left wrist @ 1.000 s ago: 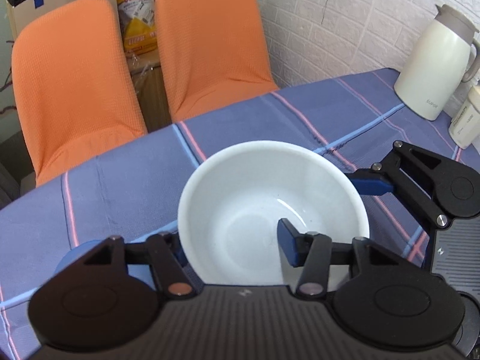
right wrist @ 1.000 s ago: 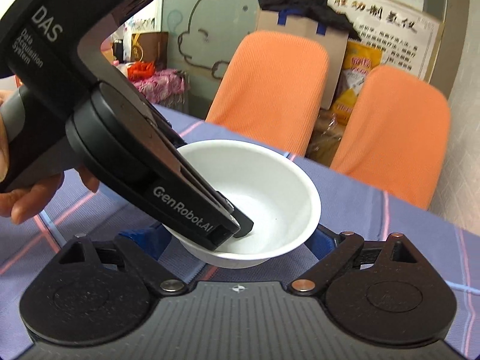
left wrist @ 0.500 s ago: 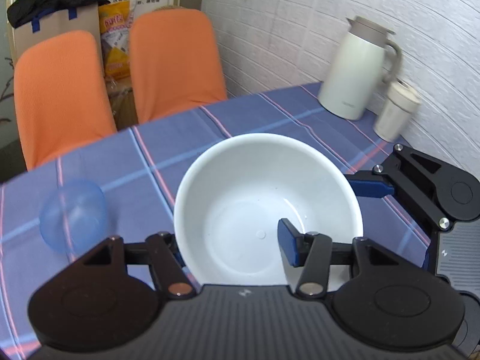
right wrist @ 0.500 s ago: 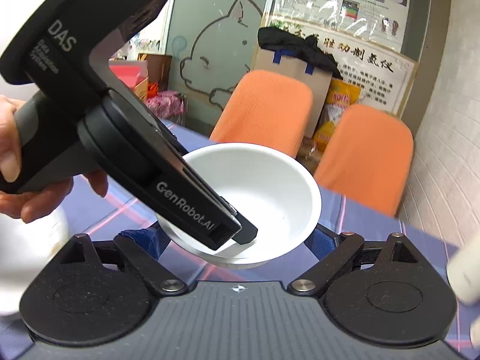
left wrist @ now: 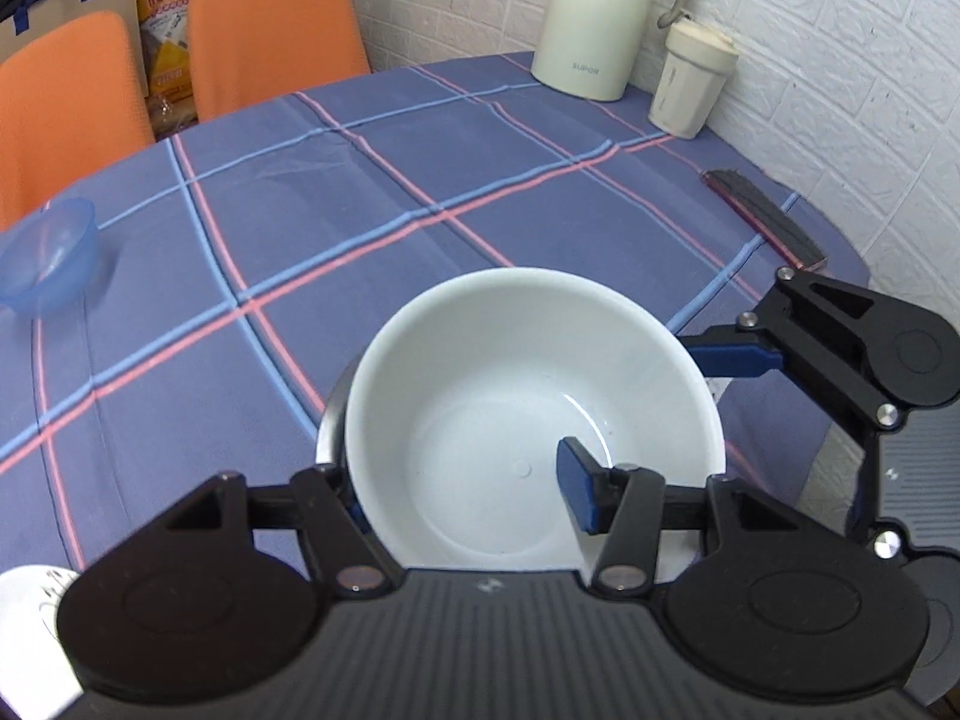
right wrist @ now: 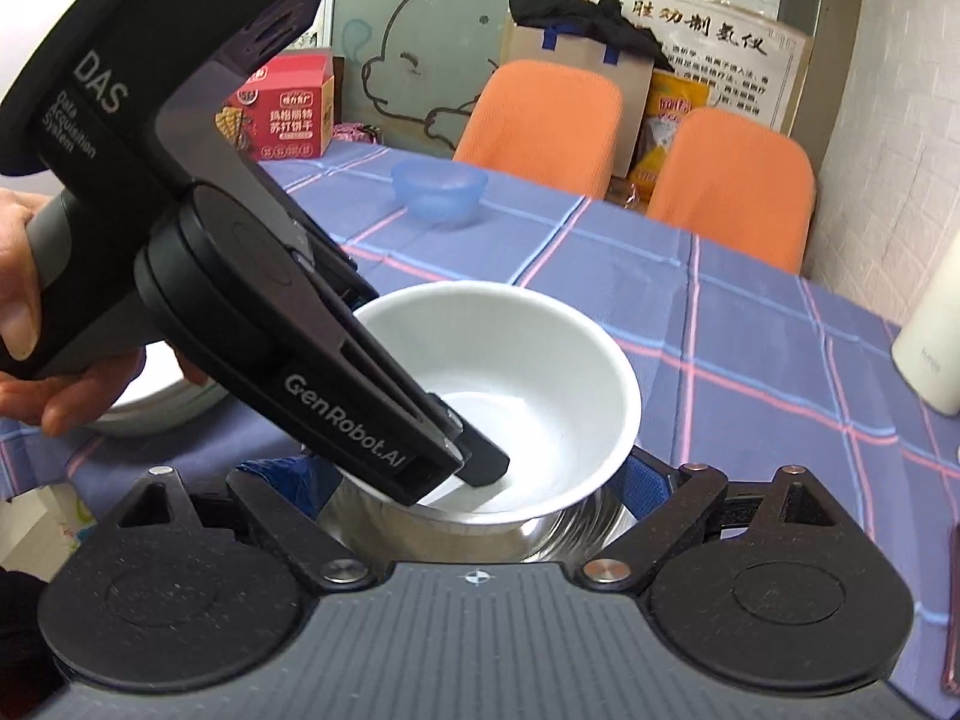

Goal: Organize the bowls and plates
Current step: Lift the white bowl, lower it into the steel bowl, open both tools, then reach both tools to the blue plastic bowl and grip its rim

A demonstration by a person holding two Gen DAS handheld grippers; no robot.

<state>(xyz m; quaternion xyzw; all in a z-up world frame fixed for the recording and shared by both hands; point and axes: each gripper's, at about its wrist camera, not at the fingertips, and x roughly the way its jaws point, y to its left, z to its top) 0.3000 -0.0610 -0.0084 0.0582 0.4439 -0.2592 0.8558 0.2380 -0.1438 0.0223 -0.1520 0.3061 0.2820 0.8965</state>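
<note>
plaid blue tablecloth [left wrist: 420, 192] covers the table under my two claws. my left claw [left wrist: 462, 498] pinches the near rim of the white bowl [left wrist: 528, 408], one finger inside and the other outside its wall. beneath the white bowl sits a steel bowl [right wrist: 540, 531], its rim showing at the white bowl's left edge. my right claw [right wrist: 468, 474] spreads wide around both bowls, clamping nothing. beyond the white bowl, well apart, stands a blue bowl [right wrist: 438, 189]; a white jug [left wrist: 591, 18] waits farther back.
</note>
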